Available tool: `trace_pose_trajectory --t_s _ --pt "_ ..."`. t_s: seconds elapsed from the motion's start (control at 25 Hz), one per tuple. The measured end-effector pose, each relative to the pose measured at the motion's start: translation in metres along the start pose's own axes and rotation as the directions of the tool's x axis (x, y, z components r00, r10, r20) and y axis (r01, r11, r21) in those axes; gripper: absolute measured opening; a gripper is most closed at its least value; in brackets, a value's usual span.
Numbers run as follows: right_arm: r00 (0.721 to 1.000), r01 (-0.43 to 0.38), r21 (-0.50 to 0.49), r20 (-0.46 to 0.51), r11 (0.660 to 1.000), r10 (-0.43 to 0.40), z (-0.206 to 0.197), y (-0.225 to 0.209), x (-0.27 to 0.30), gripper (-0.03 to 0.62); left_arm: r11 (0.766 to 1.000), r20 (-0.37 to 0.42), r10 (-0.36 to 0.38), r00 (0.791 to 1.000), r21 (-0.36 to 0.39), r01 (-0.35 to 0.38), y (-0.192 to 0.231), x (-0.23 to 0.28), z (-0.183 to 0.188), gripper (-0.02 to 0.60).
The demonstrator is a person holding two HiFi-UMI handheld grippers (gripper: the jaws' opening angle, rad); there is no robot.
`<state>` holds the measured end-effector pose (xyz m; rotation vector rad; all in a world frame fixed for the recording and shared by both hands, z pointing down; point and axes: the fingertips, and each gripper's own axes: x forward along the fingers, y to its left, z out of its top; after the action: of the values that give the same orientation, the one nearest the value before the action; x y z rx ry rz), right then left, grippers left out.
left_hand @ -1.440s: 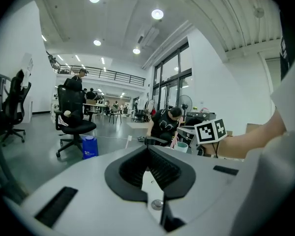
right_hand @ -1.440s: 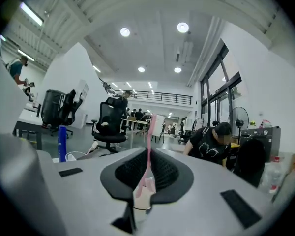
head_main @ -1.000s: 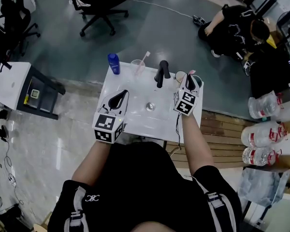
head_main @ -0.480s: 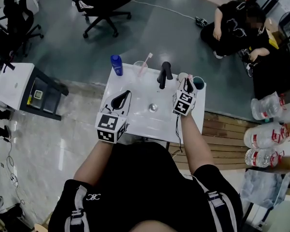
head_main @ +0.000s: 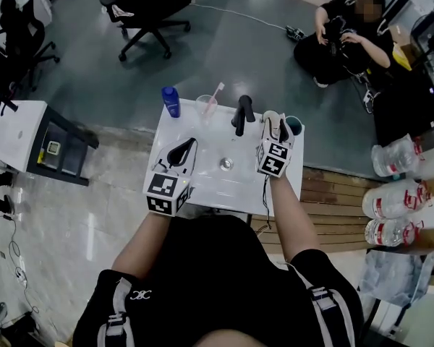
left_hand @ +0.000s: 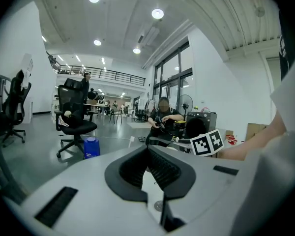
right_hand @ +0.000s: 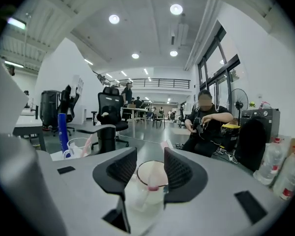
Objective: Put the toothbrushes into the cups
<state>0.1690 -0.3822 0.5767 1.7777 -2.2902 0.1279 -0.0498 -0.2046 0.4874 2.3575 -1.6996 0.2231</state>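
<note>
My right gripper (head_main: 274,127) (right_hand: 150,154) is at the back right of the white washbasin top (head_main: 202,183). Its jaws have just been opening and now stand open on either side of a pale cup (right_hand: 148,177) (head_main: 269,116). A pink toothbrush (right_hand: 150,188) leans inside that cup, and the pads do not touch it. A teal cup (head_main: 294,124) stands just to its right. Further left, a clear cup (head_main: 206,105) (right_hand: 78,147) holds another pink toothbrush (head_main: 215,91). My left gripper (head_main: 179,151) (left_hand: 148,150) hovers over the basin's left side, shut and holding nothing.
A black faucet (head_main: 240,113) (right_hand: 105,137) rises between the two cups, and a blue bottle (head_main: 171,101) (right_hand: 63,129) stands at the back left corner. The drain (head_main: 226,163) lies mid-basin. A person (head_main: 340,38) sits on the floor beyond, with office chairs (head_main: 146,6) further off.
The right gripper's jaws have opened. The pink toothbrush they held over the pale cup now rests inside it. The left gripper has stayed put.
</note>
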Motion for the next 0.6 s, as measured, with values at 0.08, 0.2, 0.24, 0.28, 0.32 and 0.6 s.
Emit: trace_pose_trajectory --t_s 0.08,0.2,0.24,0.28,0.32,0.6 --pt "0.999 -0.001 -0.004 0.033 1.0 0.001 0.014 0.003 -0.008 0.173 1.0 0.001 -0.013 1.0 0.0 0.013 0.0 0.003 0.002 0.012" --pt "0.993 -0.009 0.007 0.114 1.0 0.009 0.044 0.011 -0.029 0.172 0.999 0.014 -0.032 0.999 0.0 0.032 0.001 0.007 0.007 0.012" --pt "0.989 -0.013 0.015 0.146 1.0 0.01 0.057 0.014 -0.037 0.17 0.999 0.022 -0.037 0.999 0.002 0.037 0.002 0.009 0.01 0.012" --pt "0.984 -0.015 0.025 0.179 1.0 0.01 0.069 0.016 -0.046 0.153 0.999 0.029 -0.042 0.999 0.004 0.042 0.003 0.011 0.013 0.012" --pt "0.977 -0.017 0.036 0.211 0.999 0.009 0.082 0.019 -0.056 0.123 0.999 0.037 -0.048 0.998 0.006 0.048 0.003 0.013 0.016 0.012" --pt "0.949 -0.03 0.108 0.316 0.994 -0.006 0.134 0.045 -0.121 0.015 0.996 0.109 -0.085 0.99 0.028 0.083 0.011 0.024 0.046 0.012"
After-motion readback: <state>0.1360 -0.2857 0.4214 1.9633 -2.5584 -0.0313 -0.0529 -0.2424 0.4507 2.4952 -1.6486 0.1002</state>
